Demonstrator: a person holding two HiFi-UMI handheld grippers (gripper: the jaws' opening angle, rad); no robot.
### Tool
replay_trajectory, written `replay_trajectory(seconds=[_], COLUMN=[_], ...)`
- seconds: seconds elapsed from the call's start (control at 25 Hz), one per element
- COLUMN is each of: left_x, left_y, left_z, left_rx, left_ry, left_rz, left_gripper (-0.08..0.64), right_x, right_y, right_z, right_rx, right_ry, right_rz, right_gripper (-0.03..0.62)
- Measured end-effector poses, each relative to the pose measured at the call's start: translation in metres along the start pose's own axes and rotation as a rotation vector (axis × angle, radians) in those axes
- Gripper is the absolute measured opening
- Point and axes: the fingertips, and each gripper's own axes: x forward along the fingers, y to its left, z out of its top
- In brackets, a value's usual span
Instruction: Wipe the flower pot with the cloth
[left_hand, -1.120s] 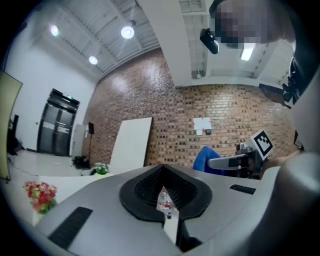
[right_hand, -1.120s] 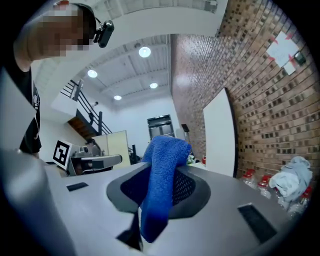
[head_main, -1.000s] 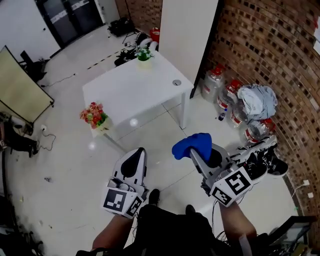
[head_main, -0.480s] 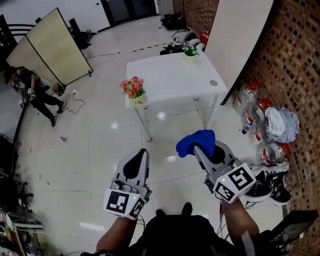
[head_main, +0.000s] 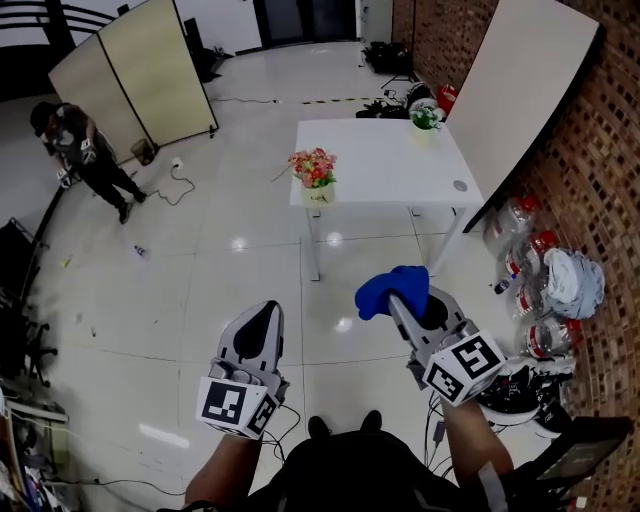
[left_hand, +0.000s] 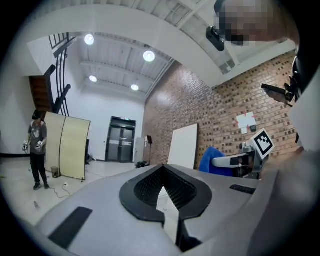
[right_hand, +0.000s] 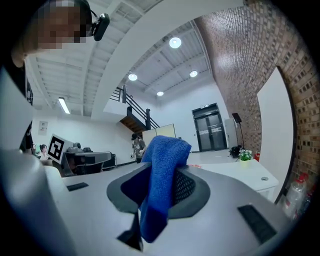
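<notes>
A flower pot (head_main: 318, 193) with pink and red flowers stands at the near left corner of the white table (head_main: 380, 170), well ahead of both grippers. A second small pot (head_main: 426, 118) with white flowers sits at the table's far right, and it also shows as the small pot (right_hand: 244, 155). My right gripper (head_main: 398, 300) is shut on a blue cloth (head_main: 392, 288) and is held over the floor. The blue cloth (right_hand: 162, 175) drapes over the jaws. My left gripper (head_main: 259, 325) is shut and holds nothing.
A big white board (head_main: 530, 90) leans on the brick wall right of the table. Water bottles (head_main: 515, 240) and shoes (head_main: 520, 385) lie along that wall. A folding screen (head_main: 140, 70) and a person (head_main: 85, 150) are at the far left. Cables lie behind the table.
The view has swung and drawn back: the table now sits farther off and to the right, with the screen and person in view. Both grippers keep their pose and the cloth stays held.
</notes>
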Motion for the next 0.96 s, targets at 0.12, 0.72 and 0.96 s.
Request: replay_trajectory(seconds=[0.12, 0.72, 0.96], left_x=[-0.010, -0.029, -0.033], left_y=[0.007, 0.020, 0.020], left_z=[0.000, 0.002, 0.003], left_rx=[-0.007, -0.025, -0.031], left_ry=[-0.005, -0.022, -0.018], left_rz=[0.007, 0.024, 0.021], left_gripper=[0.000, 0.000, 0.000], right_x=[0.005, 0.015, 0.014], right_y=[0.011, 0.028, 0.030], right_z=[0.002, 0.002, 0.004], right_rx=[0.003, -0.017, -0.015], right_ry=[-0.003, 0.002, 0.006], right_rz=[0.007, 0.011, 0.007], right_gripper=[0.078, 0.078, 0.078])
